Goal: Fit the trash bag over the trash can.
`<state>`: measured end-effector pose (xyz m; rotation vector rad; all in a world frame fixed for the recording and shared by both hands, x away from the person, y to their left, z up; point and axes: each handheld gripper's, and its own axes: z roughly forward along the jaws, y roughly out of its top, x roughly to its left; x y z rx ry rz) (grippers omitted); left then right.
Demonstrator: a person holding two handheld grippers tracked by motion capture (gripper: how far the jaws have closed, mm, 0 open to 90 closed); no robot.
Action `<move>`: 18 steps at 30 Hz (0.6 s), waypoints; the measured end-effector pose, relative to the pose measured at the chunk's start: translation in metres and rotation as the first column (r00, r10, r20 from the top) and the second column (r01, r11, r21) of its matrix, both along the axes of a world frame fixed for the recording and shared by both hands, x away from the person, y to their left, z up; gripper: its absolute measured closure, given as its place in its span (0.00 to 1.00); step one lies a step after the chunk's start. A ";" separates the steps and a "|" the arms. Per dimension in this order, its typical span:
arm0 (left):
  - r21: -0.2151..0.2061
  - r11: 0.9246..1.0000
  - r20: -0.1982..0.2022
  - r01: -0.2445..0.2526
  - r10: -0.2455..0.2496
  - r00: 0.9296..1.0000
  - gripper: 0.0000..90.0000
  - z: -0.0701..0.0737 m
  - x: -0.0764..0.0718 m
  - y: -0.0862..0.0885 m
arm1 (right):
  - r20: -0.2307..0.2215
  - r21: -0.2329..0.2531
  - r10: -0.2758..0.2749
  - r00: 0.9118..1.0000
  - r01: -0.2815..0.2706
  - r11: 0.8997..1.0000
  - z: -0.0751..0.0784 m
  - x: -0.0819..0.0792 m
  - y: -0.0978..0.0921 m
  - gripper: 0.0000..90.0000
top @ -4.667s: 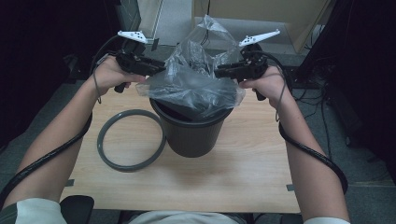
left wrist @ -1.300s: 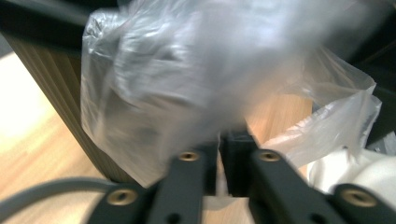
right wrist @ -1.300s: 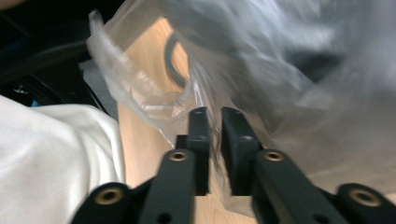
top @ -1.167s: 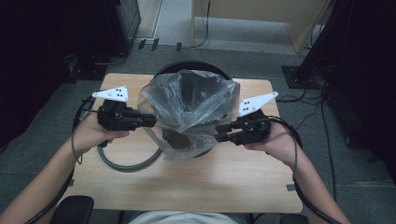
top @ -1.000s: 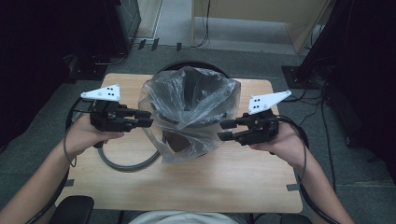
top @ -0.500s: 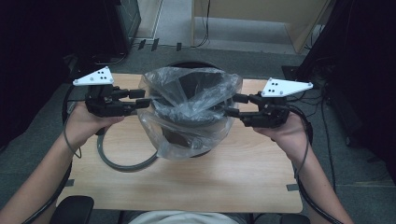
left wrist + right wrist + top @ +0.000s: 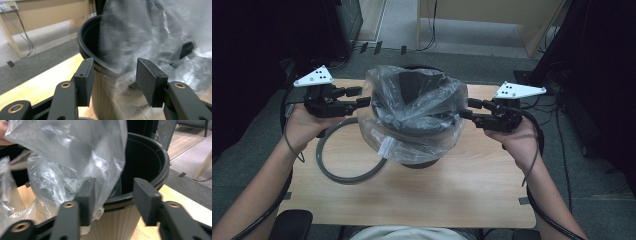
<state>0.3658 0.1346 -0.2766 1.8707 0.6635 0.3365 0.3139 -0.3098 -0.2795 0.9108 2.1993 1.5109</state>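
Plastic bag [image 7: 412,112] drapes bin [image 7: 419,90] on wooden table [image 7: 412,195].

the bin [image 7: 422,150] stands at the centre of the table [image 7: 412,200], with the plastic bag [image 7: 412,107] draped over its rim. the ring [image 7: 347,152] lies flat at the bin's nine o'clock, just beside it.

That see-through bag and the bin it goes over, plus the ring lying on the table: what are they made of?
The bag looks like thin clear plastic film: it crinkles and glints. The bin seems to have a glossy black plastic rim and inside over a wood-grain side, possibly a veneer or print. The ring looks like matte dark grey plastic or rubber.
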 end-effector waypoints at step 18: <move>0.063 0.992 -0.106 -0.110 0.116 0.988 1.00 -0.005 0.023 0.023 | -0.071 -0.079 -0.041 0.997 0.035 0.996 -0.005 0.015 -0.027 1.00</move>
